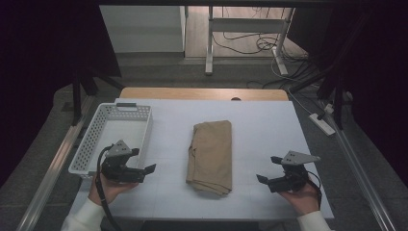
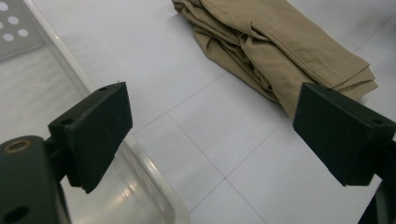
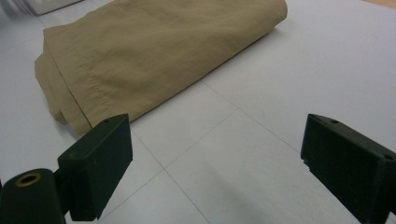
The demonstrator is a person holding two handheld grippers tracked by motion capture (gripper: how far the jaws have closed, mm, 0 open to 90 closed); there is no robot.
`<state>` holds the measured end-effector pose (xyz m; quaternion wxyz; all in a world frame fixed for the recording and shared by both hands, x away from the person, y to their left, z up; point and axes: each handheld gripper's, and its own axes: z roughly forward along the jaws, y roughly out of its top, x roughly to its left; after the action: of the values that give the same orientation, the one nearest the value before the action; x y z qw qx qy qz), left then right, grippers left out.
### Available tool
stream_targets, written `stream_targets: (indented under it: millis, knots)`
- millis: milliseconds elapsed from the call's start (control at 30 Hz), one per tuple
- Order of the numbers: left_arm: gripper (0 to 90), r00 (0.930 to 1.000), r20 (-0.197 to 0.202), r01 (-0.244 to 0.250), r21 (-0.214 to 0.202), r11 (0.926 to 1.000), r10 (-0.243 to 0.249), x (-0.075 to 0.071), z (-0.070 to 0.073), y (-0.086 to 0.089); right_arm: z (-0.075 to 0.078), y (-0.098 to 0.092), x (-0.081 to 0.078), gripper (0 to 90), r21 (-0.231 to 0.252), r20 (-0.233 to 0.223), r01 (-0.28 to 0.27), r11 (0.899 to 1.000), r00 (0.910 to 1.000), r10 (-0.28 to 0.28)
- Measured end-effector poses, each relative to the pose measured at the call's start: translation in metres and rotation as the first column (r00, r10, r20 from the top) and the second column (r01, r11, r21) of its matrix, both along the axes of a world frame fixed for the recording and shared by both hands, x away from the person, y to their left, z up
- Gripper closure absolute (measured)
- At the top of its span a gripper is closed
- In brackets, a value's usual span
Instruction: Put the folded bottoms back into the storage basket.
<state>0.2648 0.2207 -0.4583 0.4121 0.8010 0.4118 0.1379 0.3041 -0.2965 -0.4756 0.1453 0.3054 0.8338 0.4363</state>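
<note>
The folded cloth (image 1: 210, 156) at the table's centre was a plain khaki tan, without print. It lay on a white table cover (image 1: 269, 130) ruled with a faint grey grid, and a strip of pale wood (image 1: 202, 93) showed at twelve o'clock. At nine o'clock stood a white basket (image 1: 91, 137) dotted with round holes, and both the left gripper (image 1: 148, 169) and right gripper (image 1: 263, 178) were black with grey top plates.

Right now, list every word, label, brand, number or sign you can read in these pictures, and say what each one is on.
None can be read in these views.
The folded tan cloth garment shows seams and no tag or print.
The white perforated plastic basket has plain walls.
The white gridded table mat bears thin lines and no lettering.
The black left tongs and right tongs carry no marking.
</note>
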Motion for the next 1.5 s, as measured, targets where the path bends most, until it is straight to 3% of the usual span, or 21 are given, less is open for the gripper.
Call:
stream_targets:
  millis: [667,1067,1500]
  knots:
    - [11.1,0.9999,0.010,-0.004,-0.002,1.0000,0.004,-0.001,0.001,-0.001,0.002,0.002,0.000,9.3,0.000,0.017,-0.017,1.000,0.9997,0.017]
    - [11.3,0.9997,0.022,-0.005,-0.002,1.0000,0.005,-0.002,0.003,-0.002,0.008,0.010,-0.002,9.5,0.004,0.037,-0.056,0.998,0.9977,0.056]
    - [11.3,0.9997,0.025,-0.004,0.005,1.0000,0.004,-0.002,0.003,-0.004,0.010,0.023,-0.001,12.3,-0.026,0.044,-0.091,0.996,0.9948,0.092]
